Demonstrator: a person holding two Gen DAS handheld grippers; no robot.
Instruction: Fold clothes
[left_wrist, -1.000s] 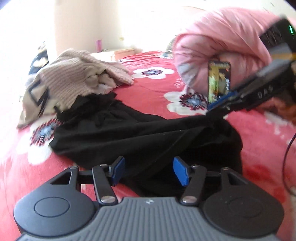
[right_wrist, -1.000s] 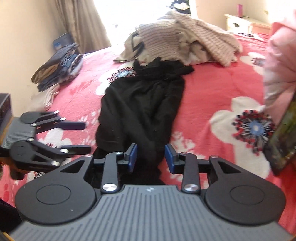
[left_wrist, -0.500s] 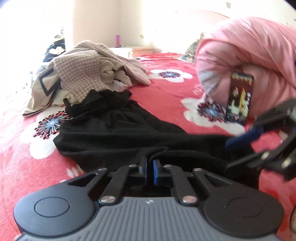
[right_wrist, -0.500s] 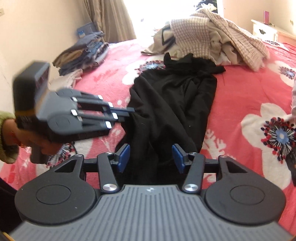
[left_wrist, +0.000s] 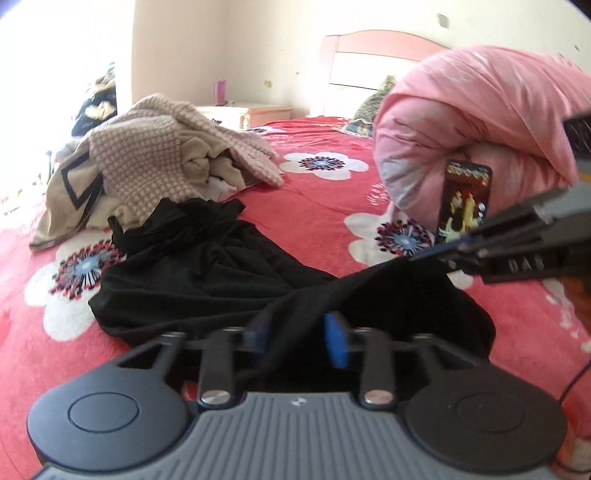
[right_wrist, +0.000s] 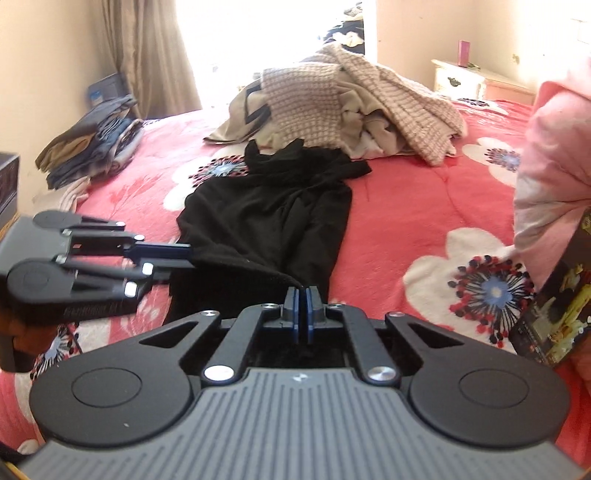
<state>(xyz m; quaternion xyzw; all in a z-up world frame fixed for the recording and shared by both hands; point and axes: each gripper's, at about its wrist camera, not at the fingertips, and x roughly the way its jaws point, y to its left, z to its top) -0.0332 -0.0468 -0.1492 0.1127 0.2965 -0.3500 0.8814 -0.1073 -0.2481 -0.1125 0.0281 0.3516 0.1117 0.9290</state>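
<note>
Black garment (right_wrist: 273, 218), folded stack (right_wrist: 92, 144) right-view only

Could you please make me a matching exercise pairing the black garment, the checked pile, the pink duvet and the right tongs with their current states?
1. black garment
2. checked pile
3. pink duvet
4. right tongs

A. rolled up
B. shut on a fabric edge
C. heaped, unfolded
D. laid out long, near edge lifted

Pairs: 1-D, 2-C, 3-A, 4-B
</note>
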